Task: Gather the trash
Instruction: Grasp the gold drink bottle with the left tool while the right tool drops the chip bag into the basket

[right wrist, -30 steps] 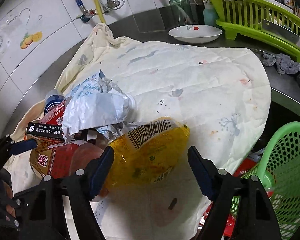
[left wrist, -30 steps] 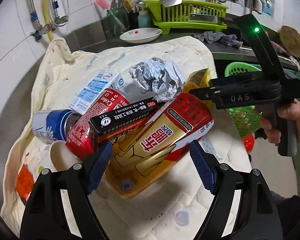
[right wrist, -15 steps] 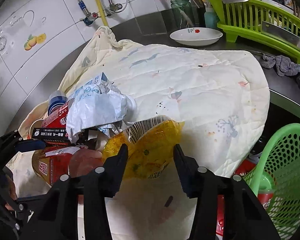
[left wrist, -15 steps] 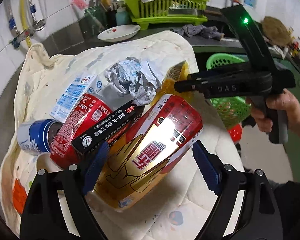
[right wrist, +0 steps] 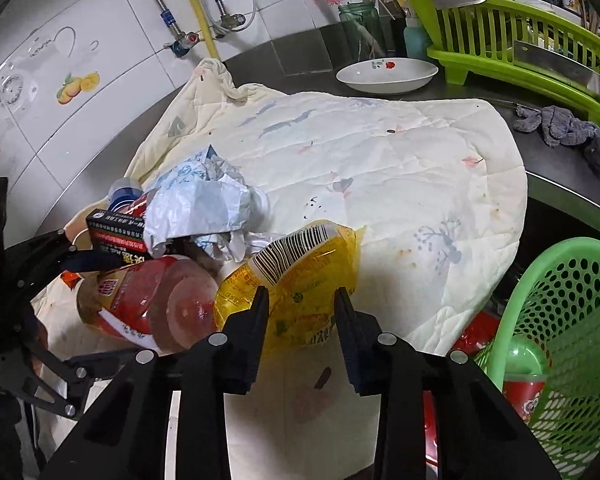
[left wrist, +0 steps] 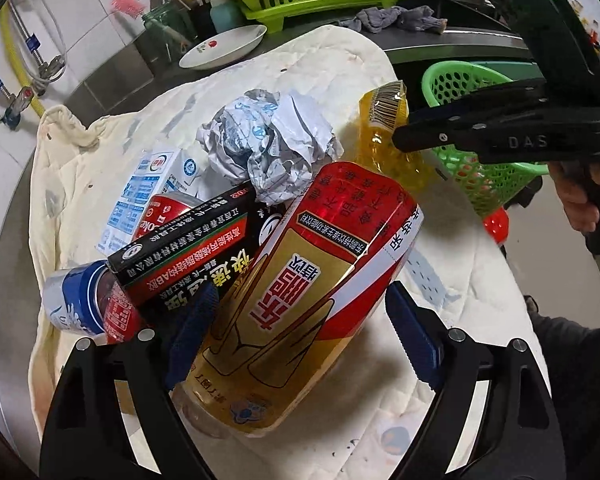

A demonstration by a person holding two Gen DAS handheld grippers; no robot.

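While you work the trash pile, read it like this:
Right gripper (right wrist: 298,300): jaws have just closed; both pads press a yellow wrapper (right wrist: 300,280).
Wrapper: thin, crinkly, light and likely slippery; keep hold of the bunched lower end.
Left gripper (left wrist: 296,330): wide, nothing pinched.
Red-gold pack (left wrist: 300,292): between your left fingers, touching the left pad; glossy, puffy, probably light. Take it across the middle.
Basket (right wrist: 572,320): right of your right fingers, near.
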